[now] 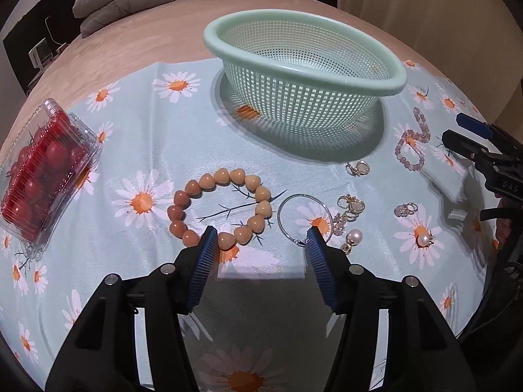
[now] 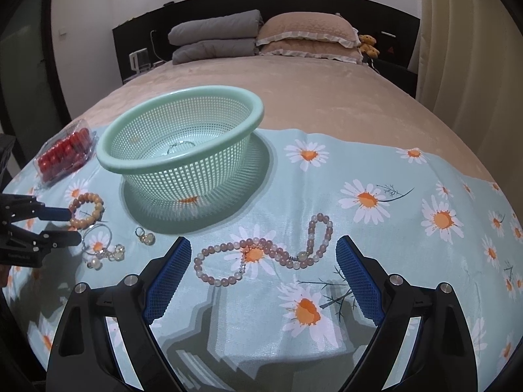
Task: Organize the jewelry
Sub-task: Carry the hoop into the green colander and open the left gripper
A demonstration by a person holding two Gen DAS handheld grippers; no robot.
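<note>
Just beyond the left gripper's [image 1: 261,245] wide, empty jaws, the heart-bead bracelet [image 1: 219,207] on the cloth [image 1: 157,137].

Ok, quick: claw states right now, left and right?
Left claw: open, holding nothing, above the orange bead bracelet.
Right claw: open, holding nothing, above the pink bead necklace.

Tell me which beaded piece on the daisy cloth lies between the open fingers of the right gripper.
The long pale pink bead necklace, snaking in loops; the orange heart-bead bracelet lies far left, beside the left gripper.
</note>
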